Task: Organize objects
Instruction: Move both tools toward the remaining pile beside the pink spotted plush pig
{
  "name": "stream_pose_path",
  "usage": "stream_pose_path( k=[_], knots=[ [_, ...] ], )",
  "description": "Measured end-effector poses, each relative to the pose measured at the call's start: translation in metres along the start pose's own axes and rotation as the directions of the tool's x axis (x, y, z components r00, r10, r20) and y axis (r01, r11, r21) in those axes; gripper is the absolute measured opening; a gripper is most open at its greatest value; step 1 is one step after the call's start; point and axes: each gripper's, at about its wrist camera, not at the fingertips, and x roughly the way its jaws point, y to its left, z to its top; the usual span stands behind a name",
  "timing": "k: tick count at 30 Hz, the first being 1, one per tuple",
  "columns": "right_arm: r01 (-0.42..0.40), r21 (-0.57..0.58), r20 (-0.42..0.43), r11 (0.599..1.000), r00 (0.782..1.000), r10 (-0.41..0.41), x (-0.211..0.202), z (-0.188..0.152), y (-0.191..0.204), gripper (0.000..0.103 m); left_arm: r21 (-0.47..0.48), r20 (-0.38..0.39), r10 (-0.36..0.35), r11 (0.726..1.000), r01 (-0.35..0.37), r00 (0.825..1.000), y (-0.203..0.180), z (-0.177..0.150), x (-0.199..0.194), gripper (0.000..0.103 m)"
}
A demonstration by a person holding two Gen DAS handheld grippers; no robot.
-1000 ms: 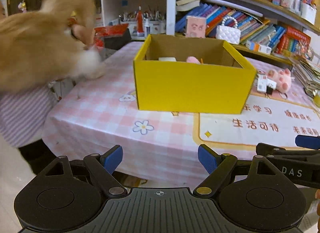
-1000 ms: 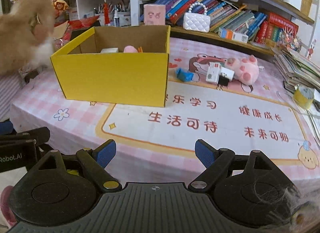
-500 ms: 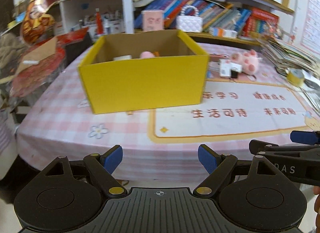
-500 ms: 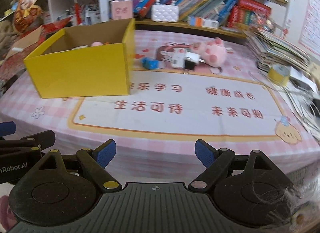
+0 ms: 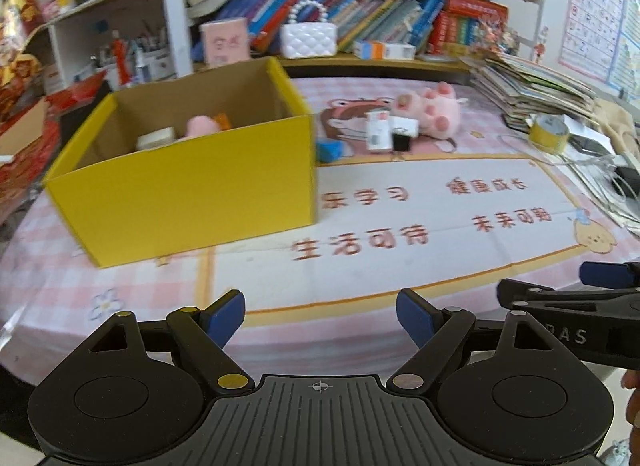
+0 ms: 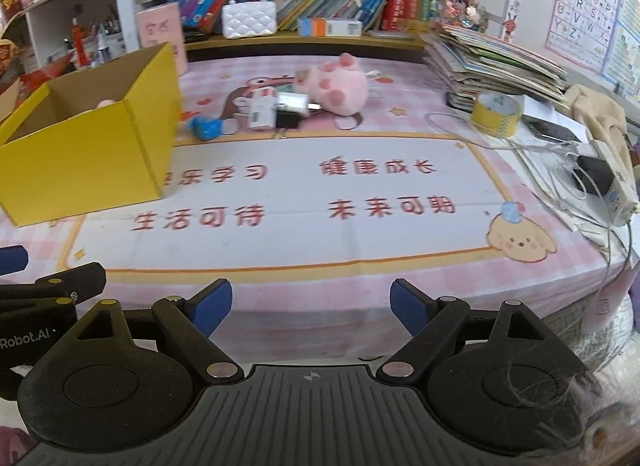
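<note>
A yellow cardboard box (image 5: pixel 192 193) (image 6: pixel 80 157) stands open on the table's left, with a pink toy (image 5: pixel 200 125) and a pale block (image 5: pixel 156 139) inside. Behind its right side lie a blue object (image 6: pixel 206 127), a white carton (image 6: pixel 262 107), a black and white charger (image 6: pixel 290 111) and a pink plush pig (image 6: pixel 340 83). My left gripper (image 5: pixel 320 314) hangs open over the table's near edge, nothing between its fingers. My right gripper (image 6: pixel 310 308) is open too, beside it on the right, far from every object.
A mat with red characters (image 6: pixel 320 193) covers the table's middle. At the right are a stack of books (image 6: pixel 492 61), a yellow tape roll (image 6: pixel 496 111), cables and a power strip (image 6: pixel 612 185). Bookshelves with a white handbag (image 5: pixel 308 39) line the back.
Both views have swung to the right along the table; the box slid leftward in view. The furry orange shape and the person at the left have left the frame.
</note>
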Motion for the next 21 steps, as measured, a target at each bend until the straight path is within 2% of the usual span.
stream_pose_path(
  k=[3,15,21],
  knots=[
    [0.009,0.011,-0.005,1.0,1.0,-0.009,0.009,0.01,-0.013,0.085,0.036,0.005,0.0,0.999,-0.001,1.0,-0.014,0.008,0.007,0.086],
    [-0.008,-0.008,-0.024,1.0,1.0,0.008,0.047,0.049,-0.05,0.085,0.0,-0.024,0.001,1.0,-0.001,1.0,-0.045,0.047,0.05,0.086],
    [-0.023,0.006,-0.014,1.0,1.0,0.023,0.066,0.072,-0.072,0.085,-0.007,-0.013,0.022,1.0,-0.022,1.0,-0.063,0.068,0.066,0.086]
  ],
)
